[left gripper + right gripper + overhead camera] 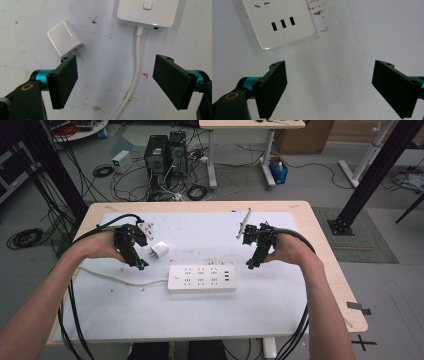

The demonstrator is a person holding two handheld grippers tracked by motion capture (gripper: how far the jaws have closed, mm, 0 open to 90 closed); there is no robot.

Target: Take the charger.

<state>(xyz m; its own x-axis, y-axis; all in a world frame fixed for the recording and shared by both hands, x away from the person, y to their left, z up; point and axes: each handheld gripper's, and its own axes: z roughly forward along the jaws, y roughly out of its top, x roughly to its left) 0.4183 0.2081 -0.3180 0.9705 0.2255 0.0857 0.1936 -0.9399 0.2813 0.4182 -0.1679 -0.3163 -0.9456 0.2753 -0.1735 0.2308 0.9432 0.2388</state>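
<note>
White-covered tabletop [280,305], power strip [201,278] near centre, charger [160,251] unplugged toward its left edge, left gripper [141,266] and right gripper [250,265] both wide, empty; nothing started.

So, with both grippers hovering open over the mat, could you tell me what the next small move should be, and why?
Probably shift the left gripper sideways toward the white charger until its jaws straddle it. The jaws stand wide open with only the cable between them, and the charger lies loose just beyond one jaw, prongs showing. The power strip has free sockets, so picking up the charger seems the likely first step.
</note>
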